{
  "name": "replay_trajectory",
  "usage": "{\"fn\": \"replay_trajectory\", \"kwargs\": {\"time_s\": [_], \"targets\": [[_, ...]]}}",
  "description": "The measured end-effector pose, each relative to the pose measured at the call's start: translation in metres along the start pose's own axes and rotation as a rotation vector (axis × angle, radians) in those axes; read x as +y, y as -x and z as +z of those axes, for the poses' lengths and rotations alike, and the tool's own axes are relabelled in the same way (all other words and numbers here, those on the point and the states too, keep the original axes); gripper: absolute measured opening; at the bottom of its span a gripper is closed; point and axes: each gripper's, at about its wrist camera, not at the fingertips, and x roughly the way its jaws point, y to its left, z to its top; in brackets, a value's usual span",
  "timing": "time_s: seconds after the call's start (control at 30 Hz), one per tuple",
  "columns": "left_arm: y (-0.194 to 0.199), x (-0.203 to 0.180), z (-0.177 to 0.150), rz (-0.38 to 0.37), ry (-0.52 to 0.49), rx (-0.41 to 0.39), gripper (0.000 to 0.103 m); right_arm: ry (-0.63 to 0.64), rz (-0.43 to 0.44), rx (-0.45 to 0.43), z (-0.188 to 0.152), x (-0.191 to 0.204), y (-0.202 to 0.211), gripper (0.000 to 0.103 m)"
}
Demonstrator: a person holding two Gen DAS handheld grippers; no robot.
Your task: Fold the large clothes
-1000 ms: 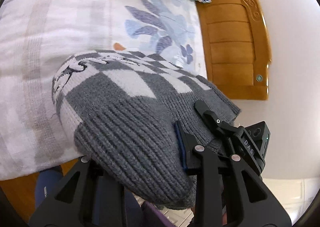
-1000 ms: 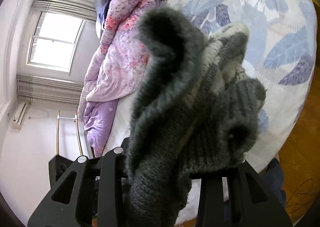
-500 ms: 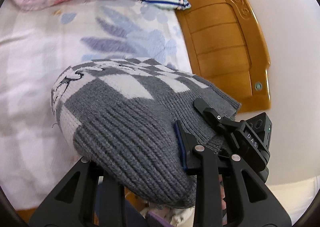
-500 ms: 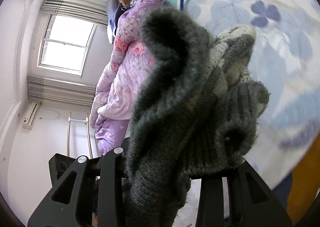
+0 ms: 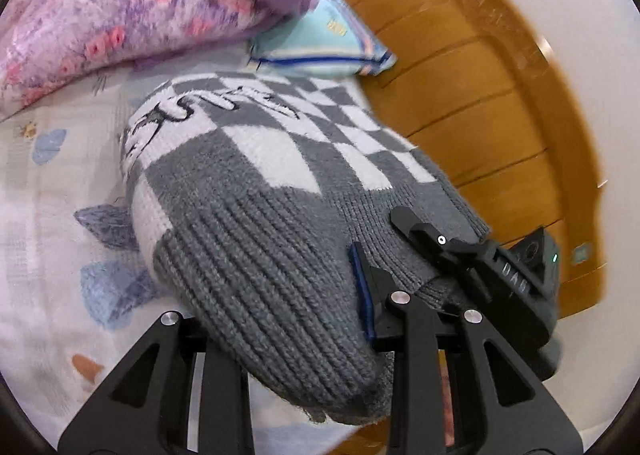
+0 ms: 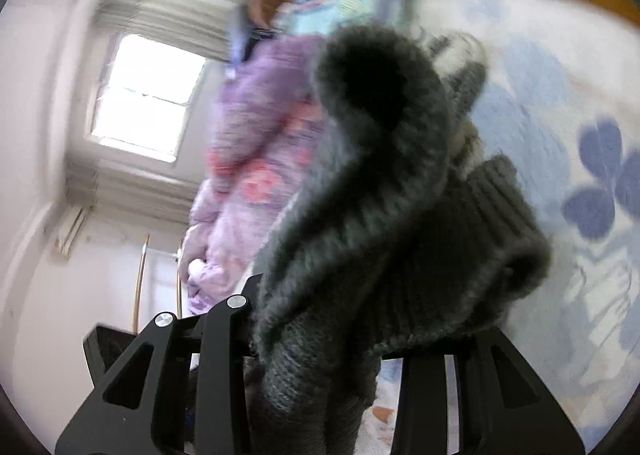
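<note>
Both grippers, left (image 5: 280,339) and right (image 6: 320,319), are staying clamped on the sweater (image 5: 260,207), carrying it further up the bed (image 5: 48,215) toward the headboard (image 5: 480,95). The sweater is hanging bunched above the sheet, so this looks like repositioning before laying it flat.

Chunky ribbed-knit wool sweater (image 5: 256,215); glossy varnished wooden headboard (image 5: 480,95); matt black tools.

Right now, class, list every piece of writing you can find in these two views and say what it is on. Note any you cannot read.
"DAS": white letters on the other gripper's black body, left wrist view.
Black script on the checkered grey-and-white sweater: foreshortened, not readable.
Small yellow mark on the light blue pillow: too blurred.
Right wrist view: no text.
</note>
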Motion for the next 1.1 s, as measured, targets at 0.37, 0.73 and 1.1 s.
{"fn": "replay_trajectory", "kwargs": {"time_s": [0.37, 0.73, 1.1], "targets": [[-0.095, 0.041, -0.106, 0.133, 0.054, 0.236, 0.036, -0.212, -0.198, 0.151, -0.047, -0.133, -0.003, 0.038], [-0.089, 0.079, -0.145, 0.307, 0.089, 0.391, 0.082, -0.122, -0.537, 0.254, -0.074, -0.144, 0.003, 0.056], [0.010, 0.067, -0.110, 0.467, 0.039, 0.205, 0.093, 0.345, -0.597, 0.250, -0.099, -0.016, 0.027, 0.067]]}}
